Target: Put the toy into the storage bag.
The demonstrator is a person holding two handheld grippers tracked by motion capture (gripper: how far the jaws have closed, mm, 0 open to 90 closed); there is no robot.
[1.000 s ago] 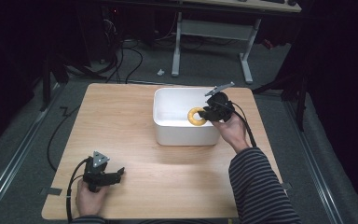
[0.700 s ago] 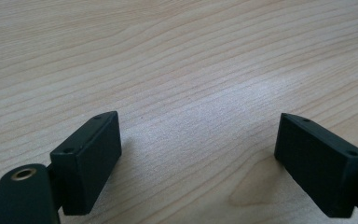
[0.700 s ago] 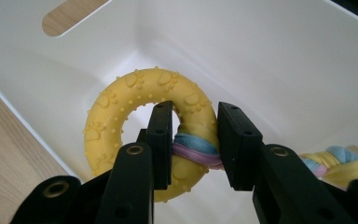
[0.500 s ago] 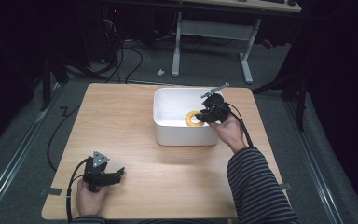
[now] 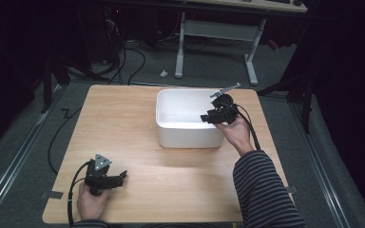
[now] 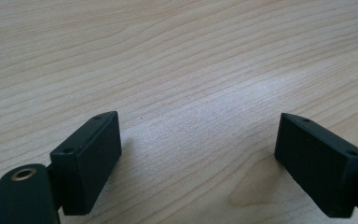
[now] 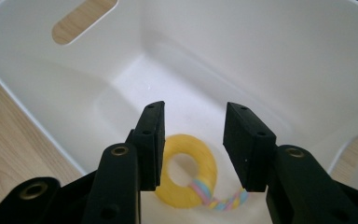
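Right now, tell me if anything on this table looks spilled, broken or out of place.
Nothing stands out. The yellow ring with its pastel cord lies on the floor of the white bin, below the open right tongs, which have just been opening. The left tongs rest open on the bare table.

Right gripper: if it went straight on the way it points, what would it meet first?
Probably the yellow ring lying in the white bin: the right gripper points down into it, jaws apart. Depth is unclear; it may meet the bin floor beside the ring.

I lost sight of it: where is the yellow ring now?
In the right gripper view, the ring lies on the white bin's floor, below the open right gripper.
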